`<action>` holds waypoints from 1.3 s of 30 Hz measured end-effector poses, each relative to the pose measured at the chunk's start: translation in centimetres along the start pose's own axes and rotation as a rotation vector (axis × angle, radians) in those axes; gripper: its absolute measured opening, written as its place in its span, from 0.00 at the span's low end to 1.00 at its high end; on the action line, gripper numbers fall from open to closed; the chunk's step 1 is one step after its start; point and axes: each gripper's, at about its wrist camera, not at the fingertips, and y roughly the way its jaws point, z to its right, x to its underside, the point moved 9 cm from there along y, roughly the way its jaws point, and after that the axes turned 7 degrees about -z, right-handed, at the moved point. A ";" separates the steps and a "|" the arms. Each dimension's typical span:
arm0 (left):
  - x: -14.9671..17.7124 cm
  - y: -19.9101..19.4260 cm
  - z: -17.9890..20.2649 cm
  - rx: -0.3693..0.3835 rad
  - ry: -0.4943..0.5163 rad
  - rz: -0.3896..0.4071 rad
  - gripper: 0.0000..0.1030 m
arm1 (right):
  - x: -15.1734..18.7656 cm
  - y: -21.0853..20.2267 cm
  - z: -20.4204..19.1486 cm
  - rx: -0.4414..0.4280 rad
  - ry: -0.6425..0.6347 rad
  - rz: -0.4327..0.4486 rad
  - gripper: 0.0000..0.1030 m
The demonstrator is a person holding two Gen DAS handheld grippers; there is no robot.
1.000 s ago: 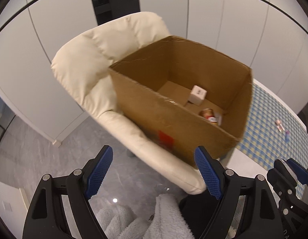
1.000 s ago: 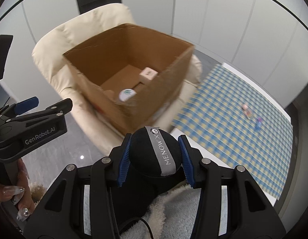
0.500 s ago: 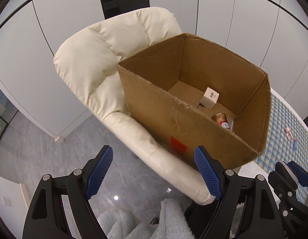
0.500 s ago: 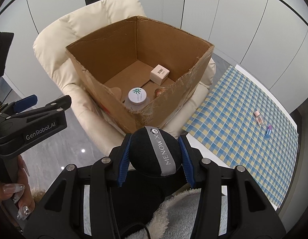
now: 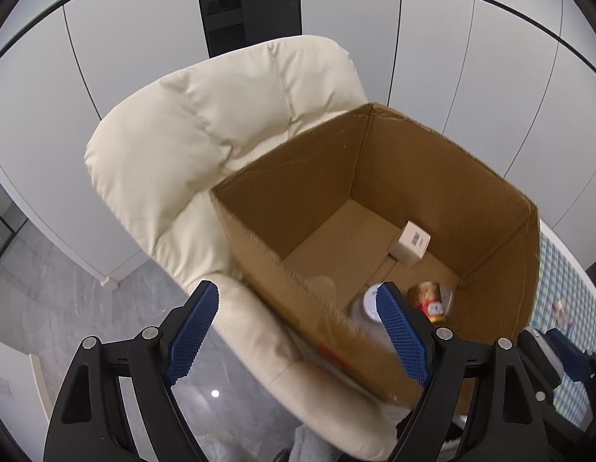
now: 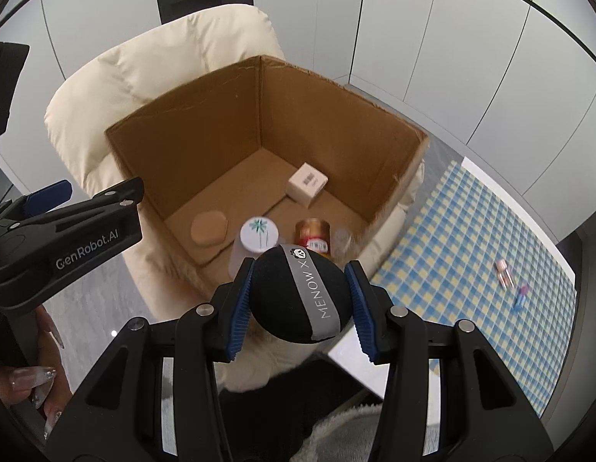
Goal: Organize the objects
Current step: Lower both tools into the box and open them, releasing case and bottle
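Note:
An open cardboard box [image 6: 375, 146] [image 5: 432, 177] sits on a cream armchair [image 6: 151, 61] [image 5: 190, 142]. Inside lie a small white carton [image 6: 307, 184] [image 5: 411, 242], a white-lidded jar [image 6: 258, 235] [image 5: 369, 302], a gold can with a red label [image 6: 312, 233] [image 5: 429, 298] and a tan round pad [image 6: 208, 228]. My right gripper [image 6: 301, 300] is shut on a black puff with a grey MENOW band [image 6: 302, 296], just before the box's near edge. My left gripper [image 5: 298, 331] is open and empty at the box's near left wall; it also shows in the right wrist view [image 6: 67, 227].
A blue and yellow checked cloth [image 6: 471, 254] [image 5: 563, 285] lies to the right with small cosmetic bottles [image 6: 505, 272] on it. White wall panels [image 6: 413, 19] stand behind the chair. Grey floor [image 5: 67, 308] lies at the left.
Both grippers have moved closer to the box and higher over it, so more of its inside shows. The right gripper still holds the black puff.

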 end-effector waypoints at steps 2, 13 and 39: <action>-1.0 0.3 0.2 0.003 -0.009 0.008 0.83 | -0.9 0.4 0.0 0.002 -0.004 0.004 0.47; -4.0 2.4 0.7 0.008 -0.019 0.005 0.83 | -5.3 3.1 -0.8 -0.001 -0.029 0.016 0.47; -3.1 4.5 1.4 0.041 0.014 -0.051 0.94 | -6.7 6.2 -0.1 0.078 -0.005 -0.003 0.95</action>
